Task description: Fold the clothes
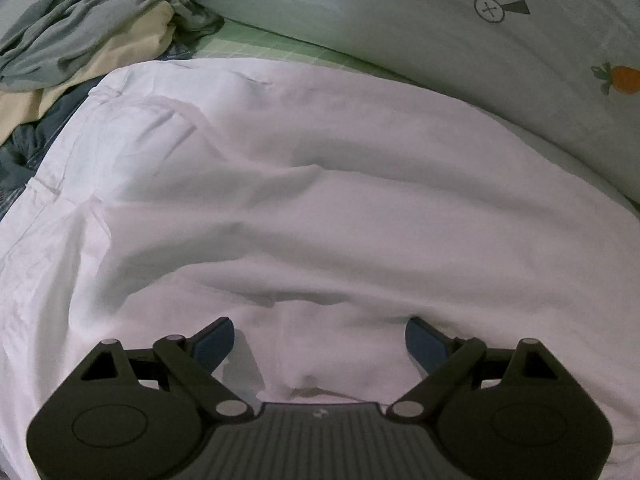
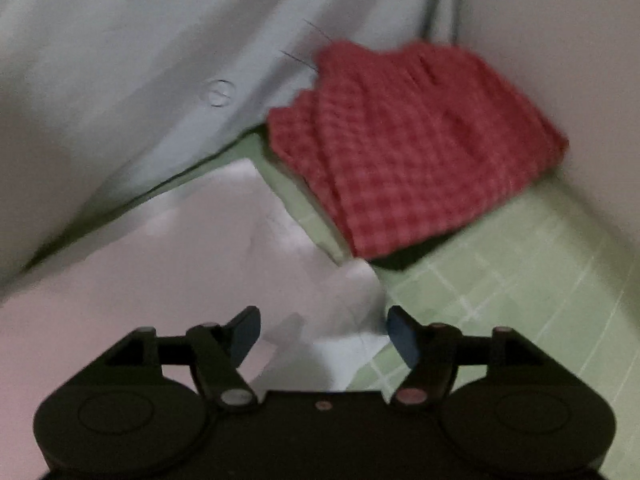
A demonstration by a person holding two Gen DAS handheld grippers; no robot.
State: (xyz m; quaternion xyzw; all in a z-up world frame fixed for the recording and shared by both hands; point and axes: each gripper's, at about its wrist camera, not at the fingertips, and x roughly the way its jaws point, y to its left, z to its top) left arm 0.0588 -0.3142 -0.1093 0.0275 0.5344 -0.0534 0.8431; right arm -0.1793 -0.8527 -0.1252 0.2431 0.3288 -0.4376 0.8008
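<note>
While the white garment (image 1: 312, 208) covers most of the green checked sheet (image 2: 500, 292), long axis running 9 to 3 in the left wrist view, its corner edge sits at 12 of the right gripper (image 2: 324, 334), spread, nothing pinched; left gripper (image 1: 320, 340) spread wide over mid-cloth, empty; right looks nearer an edge.

The right gripper (image 2: 324, 334) hangs with fingers (image 2: 404, 336) apart over a white garment's (image 2: 192, 264) corner — nothing pinched — on a green checked sheet (image 2: 500, 280), a folded red gingham cloth (image 2: 408, 152) beyond.
</note>
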